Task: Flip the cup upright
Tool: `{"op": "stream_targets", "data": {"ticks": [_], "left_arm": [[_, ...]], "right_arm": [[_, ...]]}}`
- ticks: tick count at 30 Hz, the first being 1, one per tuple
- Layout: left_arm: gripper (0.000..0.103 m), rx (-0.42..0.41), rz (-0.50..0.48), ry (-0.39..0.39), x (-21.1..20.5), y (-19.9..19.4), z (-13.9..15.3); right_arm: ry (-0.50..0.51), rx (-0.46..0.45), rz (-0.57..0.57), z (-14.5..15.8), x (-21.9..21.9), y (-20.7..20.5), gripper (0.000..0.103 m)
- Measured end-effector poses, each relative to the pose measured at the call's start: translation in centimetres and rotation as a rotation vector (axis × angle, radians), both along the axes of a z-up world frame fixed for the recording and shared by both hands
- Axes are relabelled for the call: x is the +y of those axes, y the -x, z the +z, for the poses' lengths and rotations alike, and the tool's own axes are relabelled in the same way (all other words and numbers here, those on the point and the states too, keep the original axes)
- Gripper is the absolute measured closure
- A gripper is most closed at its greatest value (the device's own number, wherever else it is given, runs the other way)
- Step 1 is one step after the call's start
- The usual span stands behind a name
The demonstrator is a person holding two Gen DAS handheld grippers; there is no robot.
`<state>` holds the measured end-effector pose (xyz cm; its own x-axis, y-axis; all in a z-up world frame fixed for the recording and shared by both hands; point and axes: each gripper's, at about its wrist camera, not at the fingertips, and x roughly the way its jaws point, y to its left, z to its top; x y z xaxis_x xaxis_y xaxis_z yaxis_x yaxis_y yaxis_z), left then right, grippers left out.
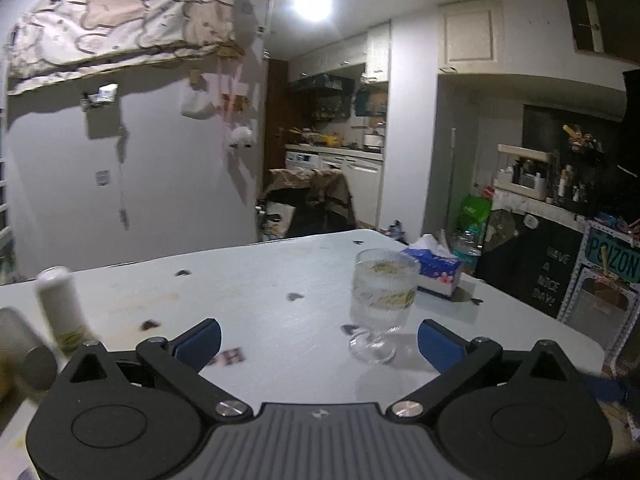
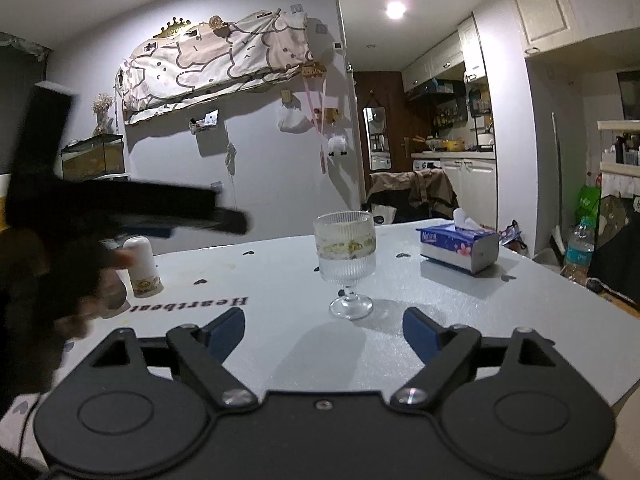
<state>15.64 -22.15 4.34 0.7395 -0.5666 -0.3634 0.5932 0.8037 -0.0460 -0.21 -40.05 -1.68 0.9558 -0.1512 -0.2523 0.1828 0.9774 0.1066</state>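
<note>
A white table [image 2: 440,320] has little dark hearts on it and the word "Heartbeat" [image 2: 188,307]. A blue tissue box [image 2: 460,246] sits near the far right edge. A small white bottle [image 2: 140,266] stands on the left side. A big cloth with bear pictures [image 2: 216,60] hangs on the wall. A water bottle [image 2: 578,248] stands on the floor past the table.

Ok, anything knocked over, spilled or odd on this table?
Nothing stands out. The ribbed glass cup stands upright on its foot, the tissue box and white bottle sit normally, and both grippers are open and empty.
</note>
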Motion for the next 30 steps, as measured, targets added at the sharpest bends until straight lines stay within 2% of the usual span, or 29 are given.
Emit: {"op": "stream_targets", "data": {"ticks": [7, 12, 20, 30], "left_arm": [[0.000, -0.072, 0.047, -0.009, 4.4, 3.6, -0.8], [0.000, -0.093, 0.078, -0.022, 6.5, 5.9, -1.6], [0.000, -0.079, 0.144, -0.023, 8.6, 8.0, -3.0], [0.000, -0.045, 0.192, -0.019, 9.5, 8.2, -4.0]], "right_arm": [[0.041, -0.016, -0.025, 0.6, 0.6, 1.0, 0.010], [0.057, -0.022, -0.042, 0.7, 1.0, 1.7, 0.007], [0.096, -0.005, -0.055, 0.2, 1.9, 2.6, 0.000], [0.096, -0.002, -0.056, -0.2, 2.1, 3.1, 0.000]]}}
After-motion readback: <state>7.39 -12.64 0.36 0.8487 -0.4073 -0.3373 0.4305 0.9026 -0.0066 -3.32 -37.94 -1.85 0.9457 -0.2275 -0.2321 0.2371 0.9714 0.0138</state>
